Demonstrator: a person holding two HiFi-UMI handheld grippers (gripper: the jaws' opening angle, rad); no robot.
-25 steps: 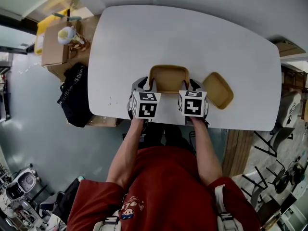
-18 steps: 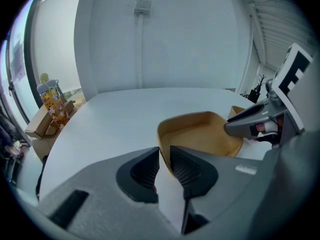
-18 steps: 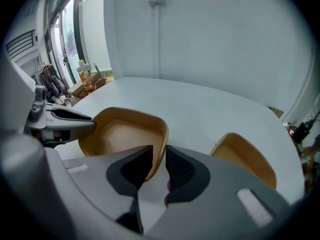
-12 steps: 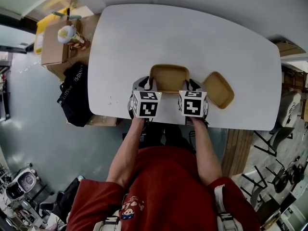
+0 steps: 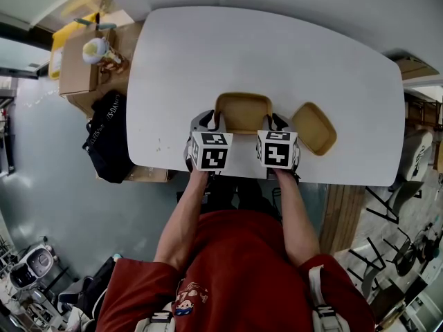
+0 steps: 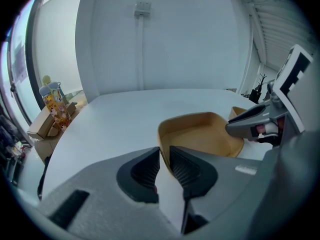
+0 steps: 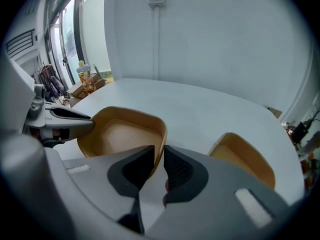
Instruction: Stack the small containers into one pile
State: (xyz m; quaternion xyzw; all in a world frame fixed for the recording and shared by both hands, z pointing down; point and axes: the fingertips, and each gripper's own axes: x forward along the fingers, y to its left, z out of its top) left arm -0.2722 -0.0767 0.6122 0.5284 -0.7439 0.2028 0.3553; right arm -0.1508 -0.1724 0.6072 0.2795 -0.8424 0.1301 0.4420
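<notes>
head view overhead; gripper views share container [image 6: 200, 134]

You're working in a plain workroom, more lab or office than home. A large white tabletop [image 5: 263, 54] stands on a bare grey floor [image 5: 62, 185], and the pale wall behind it carries only a surface-mounted electrical box [image 6: 143, 7] with a conduit running down from it. Cardboard boxes [image 5: 75, 75] and a black bag [image 5: 107, 137] sit off your left side near tall windows [image 7: 67, 39], while black-framed chairs [image 5: 401, 247] and grey machines [image 5: 28, 268], too small to identify, crowd the room's edges.
</notes>
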